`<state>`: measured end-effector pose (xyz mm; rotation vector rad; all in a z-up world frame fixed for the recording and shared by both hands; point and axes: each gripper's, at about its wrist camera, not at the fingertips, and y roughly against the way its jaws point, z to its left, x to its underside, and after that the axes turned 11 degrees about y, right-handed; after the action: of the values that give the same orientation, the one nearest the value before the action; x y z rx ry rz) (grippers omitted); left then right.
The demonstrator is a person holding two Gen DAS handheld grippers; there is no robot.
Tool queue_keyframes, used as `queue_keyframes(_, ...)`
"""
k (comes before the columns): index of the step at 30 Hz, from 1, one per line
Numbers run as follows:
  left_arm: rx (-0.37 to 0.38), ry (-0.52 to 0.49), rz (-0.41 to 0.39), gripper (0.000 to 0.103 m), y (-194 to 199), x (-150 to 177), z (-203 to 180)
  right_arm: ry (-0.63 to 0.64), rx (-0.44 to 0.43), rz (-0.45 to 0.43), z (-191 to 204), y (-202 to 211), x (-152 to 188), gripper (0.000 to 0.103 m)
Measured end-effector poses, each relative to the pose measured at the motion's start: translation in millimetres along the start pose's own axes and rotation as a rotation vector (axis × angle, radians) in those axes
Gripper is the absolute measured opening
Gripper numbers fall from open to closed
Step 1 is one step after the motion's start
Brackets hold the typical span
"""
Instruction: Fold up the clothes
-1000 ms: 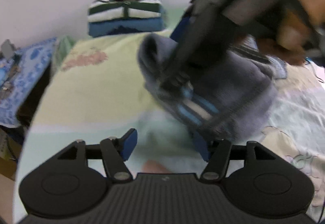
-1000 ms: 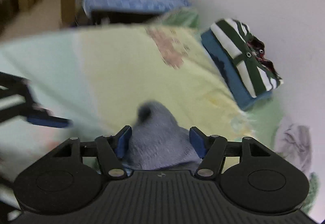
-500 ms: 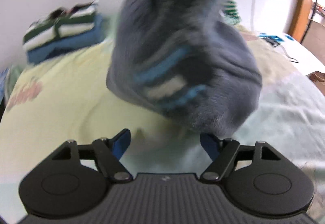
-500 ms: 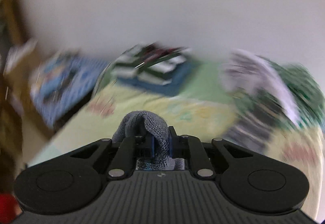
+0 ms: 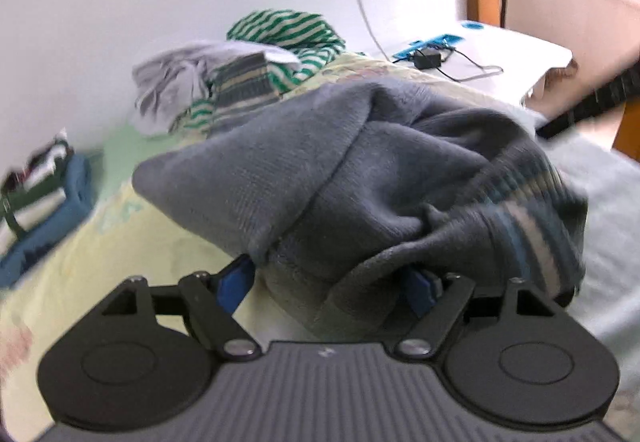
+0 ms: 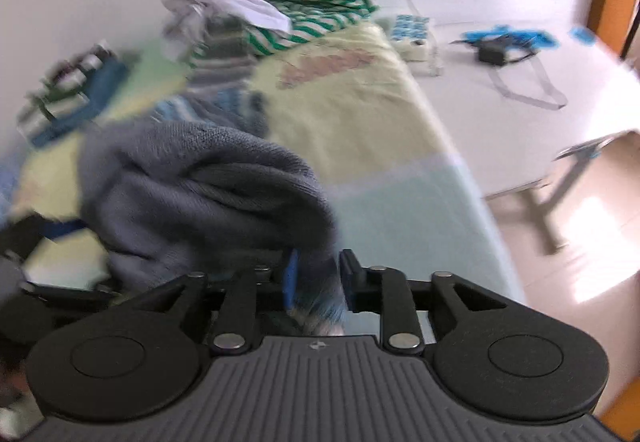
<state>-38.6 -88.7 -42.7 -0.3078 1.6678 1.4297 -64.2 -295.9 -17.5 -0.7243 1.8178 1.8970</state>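
Your left tongs (image 5: 332, 282) stand wide apart. The grey sweater (image 5: 360, 181) bulges into the gap between them, and its cloth lies over the right blue pad, but nothing is pinched there; the left pad shows bare beside the knit. From this side the sweater sits directly ahead and slightly to your right, bunched in a mound above the bed (image 5: 100, 250), with its striped band drooping at the right edge.

Moving right, the bulk of the sweater hangs between your two hands. In the right wrist view the mound lies to the left of the right tongs (image 6: 318, 282), and your left tool shows dark at the far left edge, right against the cloth.

Your right tongs are drawn nearly together and clamped on a fold of the sweater, which runs up from the pads and leftward into the heap. So the garment's weight trails from right hand toward left hand, and its long axis looks to run across you, hand to hand, though the bunching makes that hard to confirm.

Your left hand is the free one and already nearest the loose mass. The next move likely calls for closing it on an edge so you can spread the sweater over the bed.

Behind, the unfolded pile (image 6: 280, 9) sits by the wall, and the folded stack (image 5: 36, 193) lies far left.
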Motion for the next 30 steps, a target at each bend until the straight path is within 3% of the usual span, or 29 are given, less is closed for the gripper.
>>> queue_keyframes(1, 0.004, -0.007, -0.001, 0.081, 3, 0, 2, 0.023, 0.016, -0.04, 0, 8, -3, 0.029)
queue_keyframes(5, 0.023, 0.0, -0.001, 0.081, 15, -2, 17, 0.292, -0.024, -0.223, 33, 27, -34, 0.065)
queue_keyframes(8, 0.009, -0.034, -0.002, 0.081, 22, 4, 20, 0.673, -0.064, -0.279, 81, 11, -53, 0.066)
queue_keyframes(11, 0.009, -0.104, -0.02, 0.081, 33, 12, 13, 1.03, -0.102, -0.255, 118, -18, -58, 0.064)
queue_keyframes(12, 0.009, -0.133, -0.028, 0.082, 37, 14, 9, 1.126, -0.114, -0.243, 127, -26, -57, 0.062)
queue_keyframes(13, 0.01, -0.162, -0.037, 0.082, 40, 16, 4, 1.185, -0.122, -0.237, 133, -34, -59, 0.052)
queue_keyframes(14, 0.007, -0.192, -0.045, 0.082, 42, 18, 0, 1.182, -0.14, -0.221, 135, -39, -66, 0.023)
queue_keyframes(15, -0.001, -0.22, -0.053, 0.082, 41, 19, -5, 1.141, -0.178, -0.186, 134, -44, -77, 0.014)
queue_keyframes(19, -0.016, -0.313, -0.081, 0.082, 35, 17, -19, 0.936, -0.284, -0.184, 116, -39, -110, 0.011)
queue_keyframes(26, -0.02, -0.502, -0.097, 0.077, 11, 6, -42, 0.481, -0.382, -0.244, 50, -10, -130, 0.007)
queue_keyframes(30, -0.052, -0.572, -0.091, 0.048, -7, 4, -57, 0.199, -0.365, -0.284, 0, -2, -124, 0.008)
